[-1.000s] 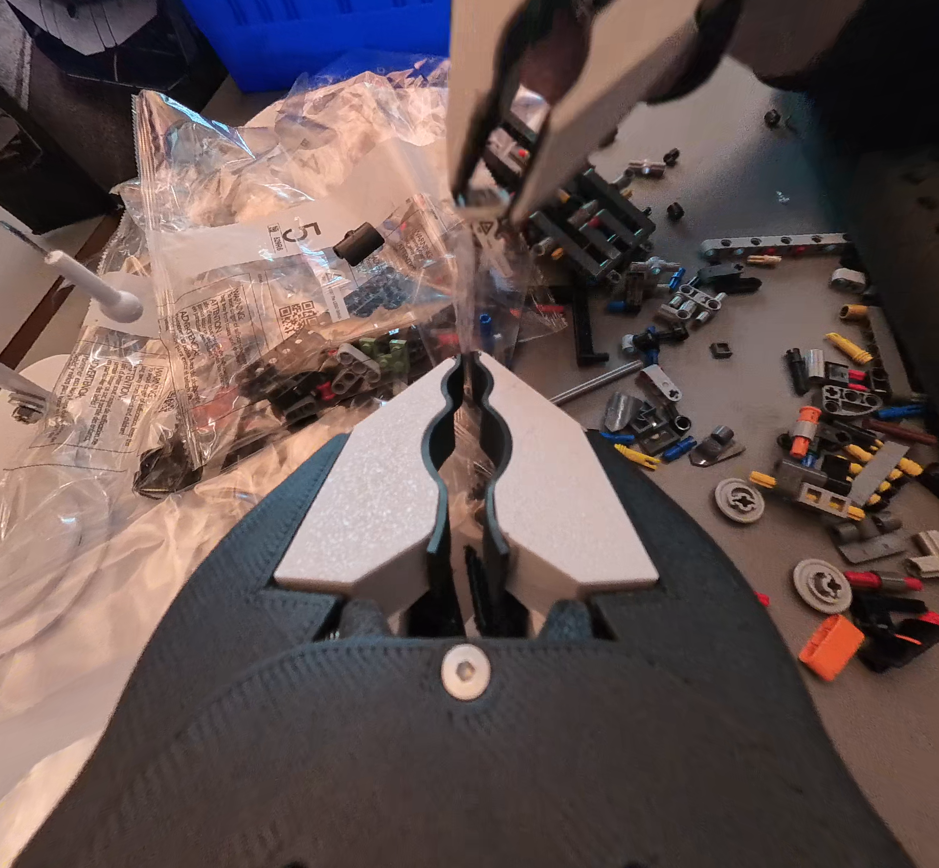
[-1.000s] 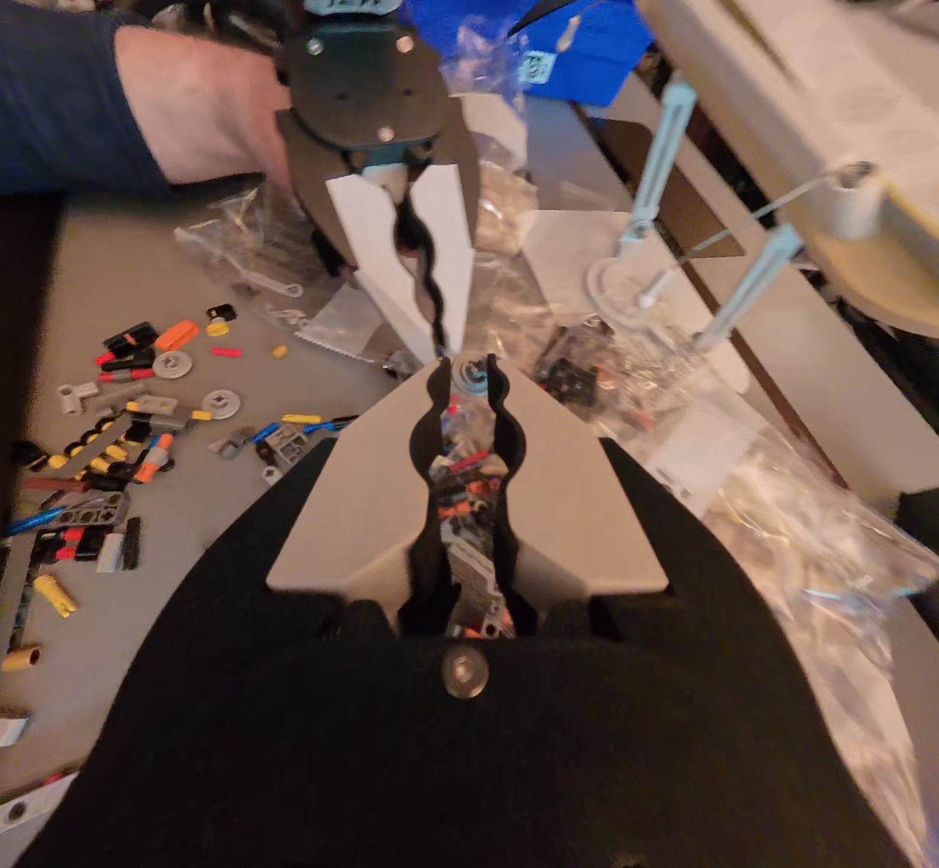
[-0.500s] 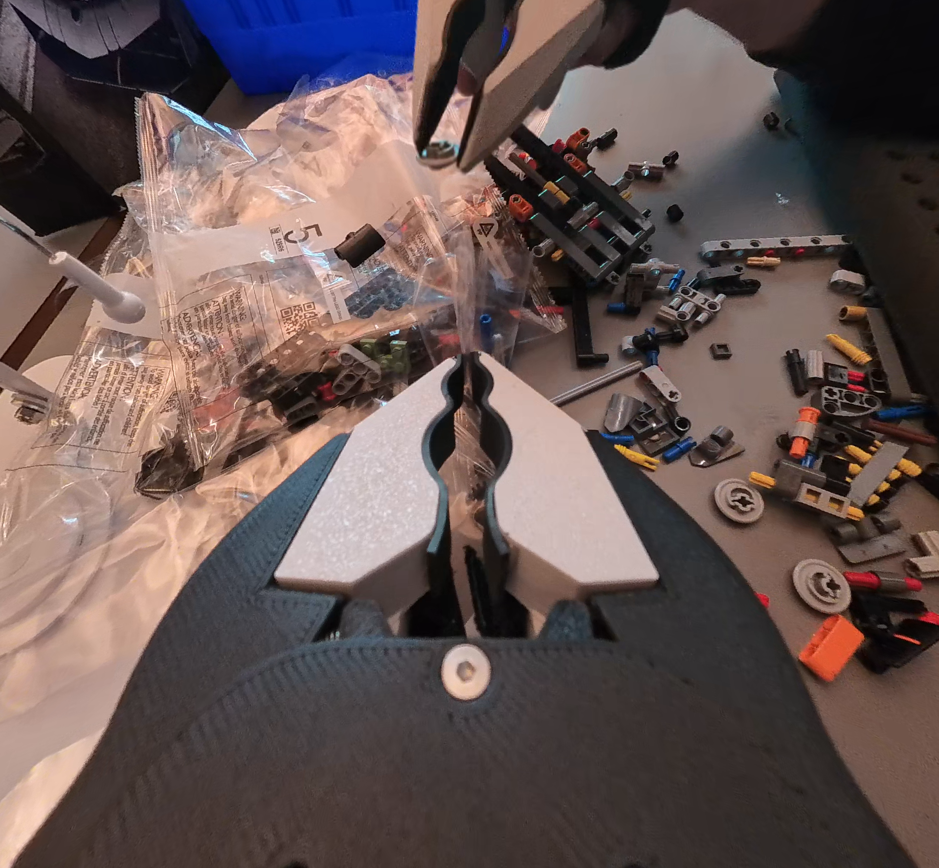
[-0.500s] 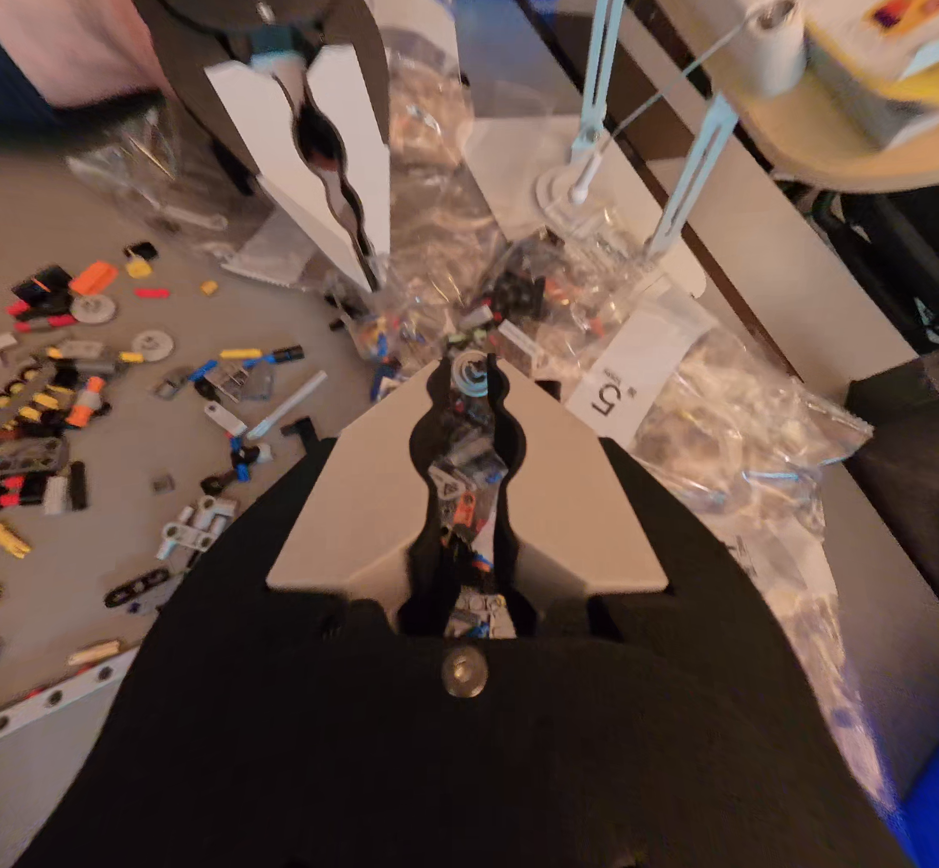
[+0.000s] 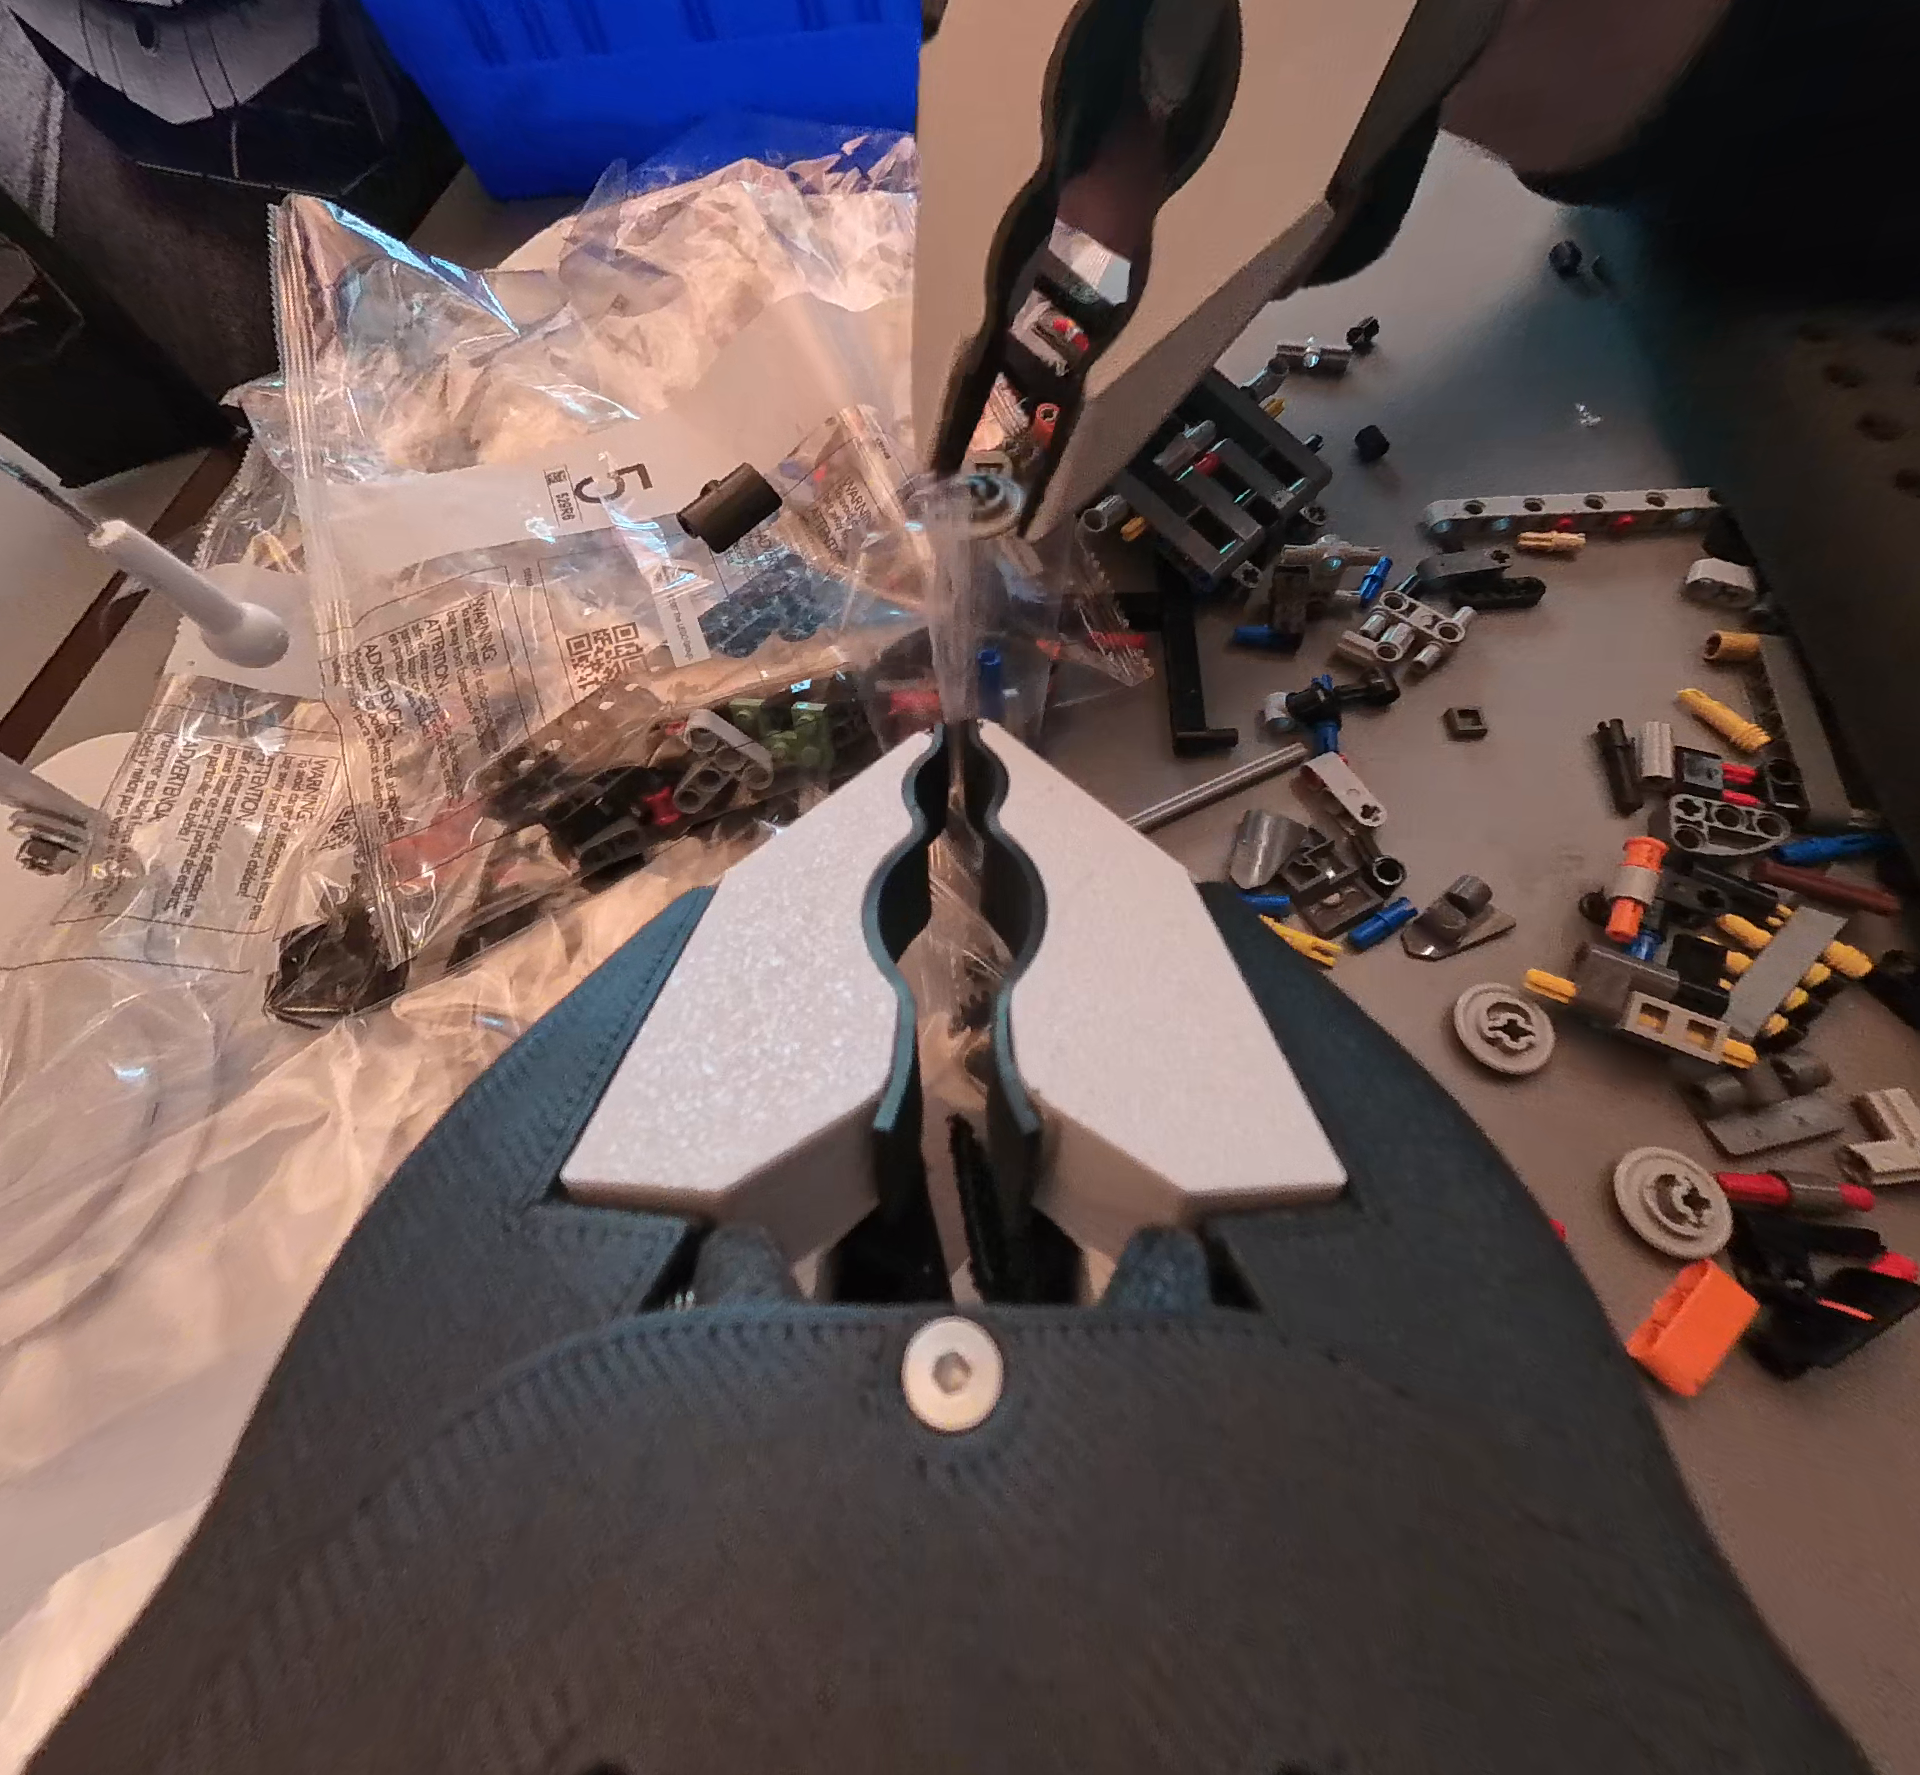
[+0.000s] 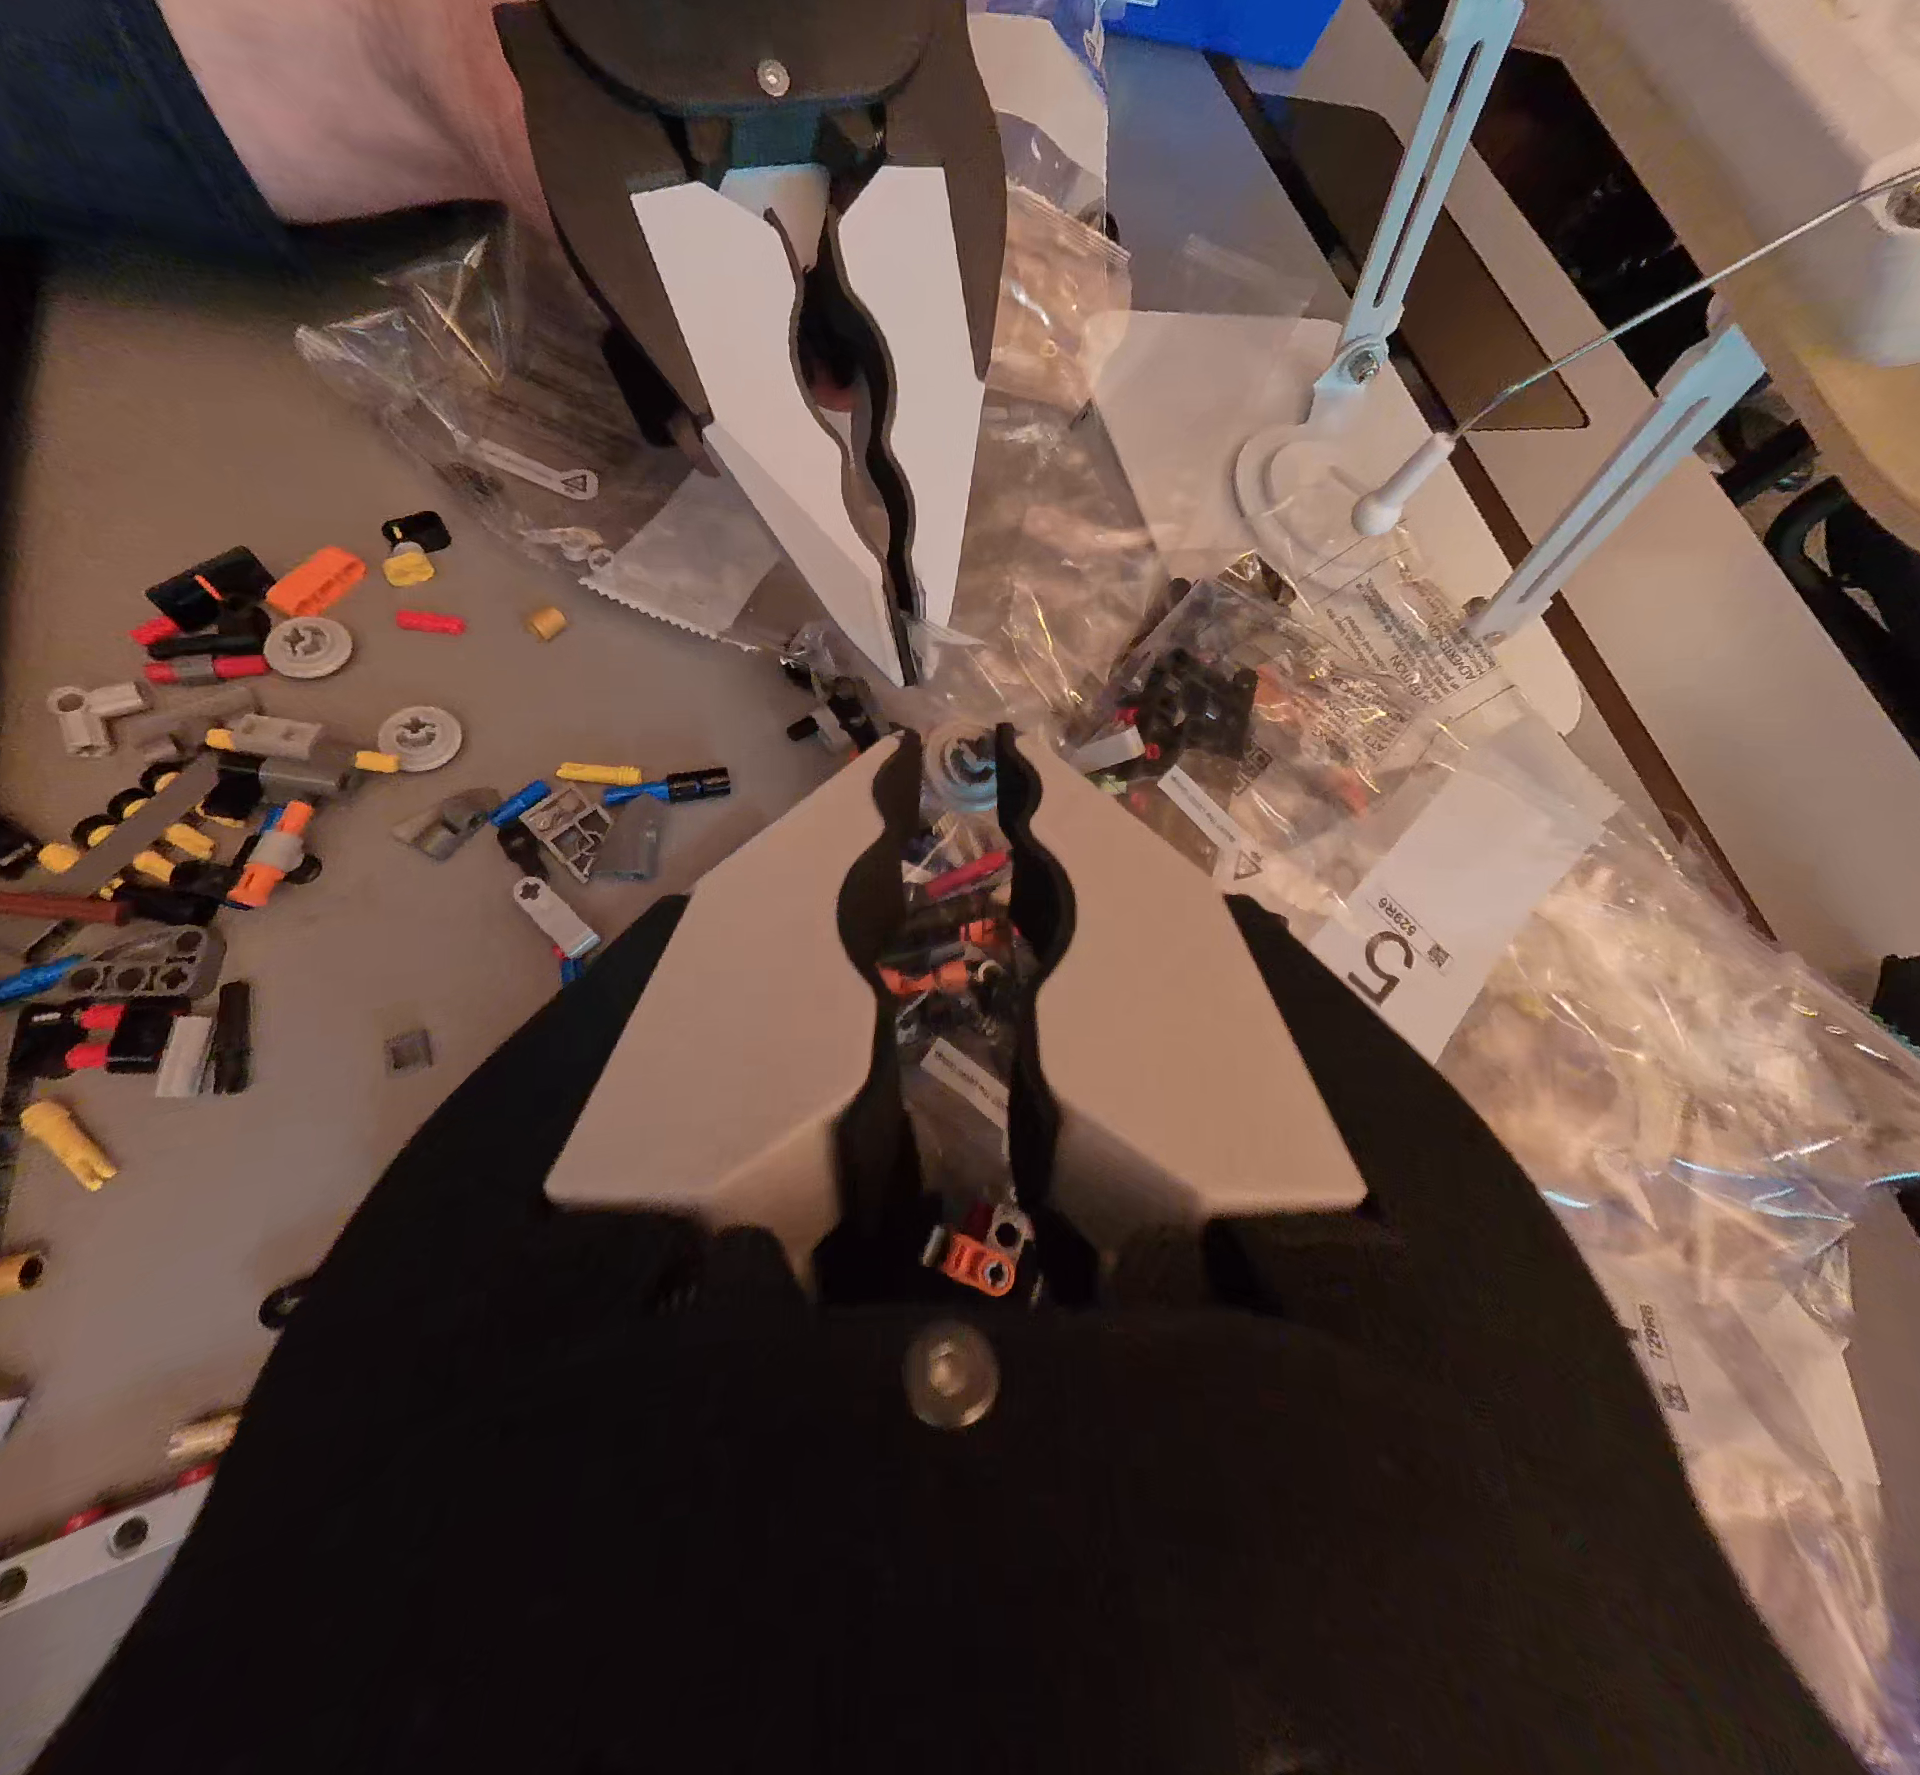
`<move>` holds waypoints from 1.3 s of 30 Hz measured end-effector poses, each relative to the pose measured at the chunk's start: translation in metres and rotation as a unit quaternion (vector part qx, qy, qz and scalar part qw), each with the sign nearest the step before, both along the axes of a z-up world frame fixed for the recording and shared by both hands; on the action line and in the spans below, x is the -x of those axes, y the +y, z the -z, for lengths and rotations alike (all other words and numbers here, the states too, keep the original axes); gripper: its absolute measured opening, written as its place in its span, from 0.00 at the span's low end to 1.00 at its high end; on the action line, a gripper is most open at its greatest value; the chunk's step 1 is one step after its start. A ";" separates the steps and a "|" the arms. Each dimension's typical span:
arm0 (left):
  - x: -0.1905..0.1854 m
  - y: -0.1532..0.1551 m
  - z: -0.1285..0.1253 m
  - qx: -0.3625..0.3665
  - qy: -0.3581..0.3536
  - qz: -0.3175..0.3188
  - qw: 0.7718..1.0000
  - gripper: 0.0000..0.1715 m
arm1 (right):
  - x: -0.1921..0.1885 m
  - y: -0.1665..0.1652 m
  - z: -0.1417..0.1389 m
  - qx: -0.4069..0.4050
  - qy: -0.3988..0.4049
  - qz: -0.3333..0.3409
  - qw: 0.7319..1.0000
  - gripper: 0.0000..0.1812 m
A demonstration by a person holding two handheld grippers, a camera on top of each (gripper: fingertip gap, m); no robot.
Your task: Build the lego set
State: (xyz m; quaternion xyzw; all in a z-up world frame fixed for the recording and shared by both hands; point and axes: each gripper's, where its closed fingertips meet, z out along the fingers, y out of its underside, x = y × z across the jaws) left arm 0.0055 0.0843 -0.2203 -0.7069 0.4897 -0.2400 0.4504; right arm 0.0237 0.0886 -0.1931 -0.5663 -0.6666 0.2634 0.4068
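My left gripper (image 5: 954,738) is shut on the thin film of a small clear plastic bag (image 5: 961,624) of Lego pieces and holds it up off the table. It also shows in the right wrist view (image 6: 906,660), tips pinching the film. My right gripper (image 6: 961,751) is shut on a grey round disc piece (image 6: 966,775) right at the bag's upper edge. In the left wrist view the right gripper (image 5: 987,504) and the disc (image 5: 982,497) sit just above my left tips. I cannot tell whether film lies between the pads and the disc.
Loose Lego pieces (image 5: 1662,894) cover the grey table (image 5: 1403,1569) on the right. A black frame assembly (image 5: 1216,489) lies behind the right gripper. More bags of pieces (image 5: 468,634) lie left, a blue bin (image 5: 644,11) behind them. A white stand (image 6: 1382,291) is at the table edge. The tips of both grippers are at nearly the same place.
The right gripper lifted up and away from the bag with the grey disc, then came back down to the bag's top. The left gripper stayed still, shut on the film.
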 end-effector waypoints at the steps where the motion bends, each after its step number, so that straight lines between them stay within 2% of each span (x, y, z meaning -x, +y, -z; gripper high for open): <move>1: 0.000 0.000 0.000 0.000 0.000 0.000 1.000 0.00 | -0.001 0.001 -0.001 -0.004 0.000 0.002 1.000 0.06; 6: 0.000 0.000 -0.004 -0.002 -0.008 0.001 1.000 0.00 | -0.007 0.007 -0.007 -0.001 0.008 0.013 1.000 0.06; 16: -0.001 -0.001 -0.008 -0.001 -0.020 0.003 1.000 0.00 | -0.010 0.008 0.007 -0.045 -0.044 0.016 0.998 0.06; 28: -0.001 -0.002 -0.008 0.000 -0.021 0.004 1.000 0.00 | -0.003 -0.002 0.000 -0.060 -0.024 -0.007 0.998 0.08; 33: -0.001 -0.001 -0.009 -0.002 -0.023 0.003 1.000 0.00 | -0.004 -0.001 -0.016 -0.060 0.015 -0.002 0.998 0.10; 37: 0.000 -0.001 -0.010 -0.004 -0.024 0.001 1.000 0.00 | 0.000 -0.035 -0.046 -0.045 0.085 -0.075 0.993 0.07; 39: 0.000 0.000 -0.010 -0.003 -0.025 0.000 1.000 0.00 | 0.005 -0.055 -0.040 -0.026 0.070 -0.116 0.990 0.05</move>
